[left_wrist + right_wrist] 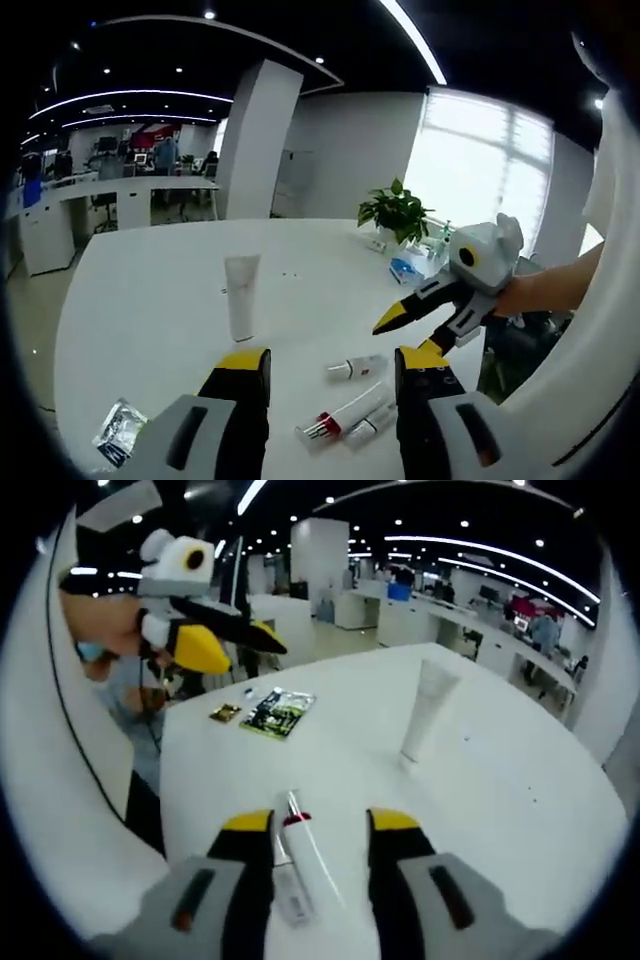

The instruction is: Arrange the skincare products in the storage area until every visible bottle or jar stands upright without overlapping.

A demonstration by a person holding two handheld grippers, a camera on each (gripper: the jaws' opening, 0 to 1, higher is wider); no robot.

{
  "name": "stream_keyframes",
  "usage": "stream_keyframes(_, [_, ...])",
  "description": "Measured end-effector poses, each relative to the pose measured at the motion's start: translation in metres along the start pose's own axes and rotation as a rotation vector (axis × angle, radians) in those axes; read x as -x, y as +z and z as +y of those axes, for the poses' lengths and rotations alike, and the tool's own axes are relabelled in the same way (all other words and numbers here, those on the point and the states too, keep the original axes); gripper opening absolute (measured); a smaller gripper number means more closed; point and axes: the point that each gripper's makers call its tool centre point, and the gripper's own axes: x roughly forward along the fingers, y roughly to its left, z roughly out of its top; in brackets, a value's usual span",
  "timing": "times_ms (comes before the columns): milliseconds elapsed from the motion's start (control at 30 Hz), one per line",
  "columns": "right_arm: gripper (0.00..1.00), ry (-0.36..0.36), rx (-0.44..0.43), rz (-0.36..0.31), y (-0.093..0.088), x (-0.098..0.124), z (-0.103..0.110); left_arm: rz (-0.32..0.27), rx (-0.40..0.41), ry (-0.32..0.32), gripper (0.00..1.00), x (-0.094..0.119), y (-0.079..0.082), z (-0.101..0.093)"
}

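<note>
Skincare tubes: one white tube (242,296) stands upright mid-tabletop (150,300); three small tubes (345,415) lie flat near my left tongs (333,372), whose jaws are spread wide above them and hold nothing. My right tongs (321,822) are parted around a lying red-capped tube (305,855), not clamped. Sachets (277,711) lie farther off.

Cool ceiling strips (130,95) and spot lamps light the office evenly, while a blown-out window (478,165) floods the white table (310,255) from its far edge. Shadows are faint. Fisheye bending curves the table's edges, and both views look soft and slightly blurred.
</note>
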Motion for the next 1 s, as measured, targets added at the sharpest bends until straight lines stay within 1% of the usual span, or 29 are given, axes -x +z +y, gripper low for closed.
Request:
stream_keyframes(100, [0.34, 0.004, 0.004, 0.008, 0.000, -0.003, 0.003, 0.015, -0.010, -0.006, 0.51, 0.001, -0.005, -0.001])
stream_keyframes(267, [0.35, 0.008, 0.014, 0.011, 0.004, -0.005, 0.002, 0.005, 0.019, -0.005, 0.51, 0.001, -0.006, 0.001])
stream_keyframes(400, [0.35, 0.005, 0.033, 0.020, 0.005, -0.007, 0.002, 0.002, 0.011, -0.012, 0.51, 0.001, -0.005, -0.002])
stream_keyframes(500, [0.35, 0.006, 0.026, 0.021, 0.004, -0.007, 0.004, -0.004, 0.016, -0.015, 0.51, 0.004, -0.006, -0.002])
stream_keyframes(567, [0.35, 0.003, 0.027, 0.036, -0.002, -0.009, 0.006, -0.007, 0.017, -0.017, 0.51, 0.006, -0.010, -0.003])
stream_keyframes(633, [0.35, 0.002, 0.020, 0.076, -0.012, -0.010, 0.009, -0.006, 0.020, -0.021, 0.51, 0.008, -0.015, -0.004])
stream_keyframes(700, [0.35, -0.009, 0.027, 0.087, -0.018, -0.010, 0.011, -0.008, 0.028, -0.029, 0.51, 0.010, -0.018, -0.006])
stream_keyframes(800, [0.35, -0.015, 0.012, 0.093, -0.023, -0.009, 0.012, -0.003, 0.031, -0.045, 0.51, 0.010, -0.030, -0.007])
stream_keyframes(867, [0.35, -0.020, 0.008, 0.115, -0.028, -0.010, 0.015, 0.004, 0.033, -0.047, 0.51, 0.011, -0.035, -0.006])
stream_keyframes(1000, [0.35, -0.024, 0.016, 0.144, -0.036, -0.010, 0.019, -0.020, 0.052, -0.055, 0.51, 0.016, -0.039, -0.005])
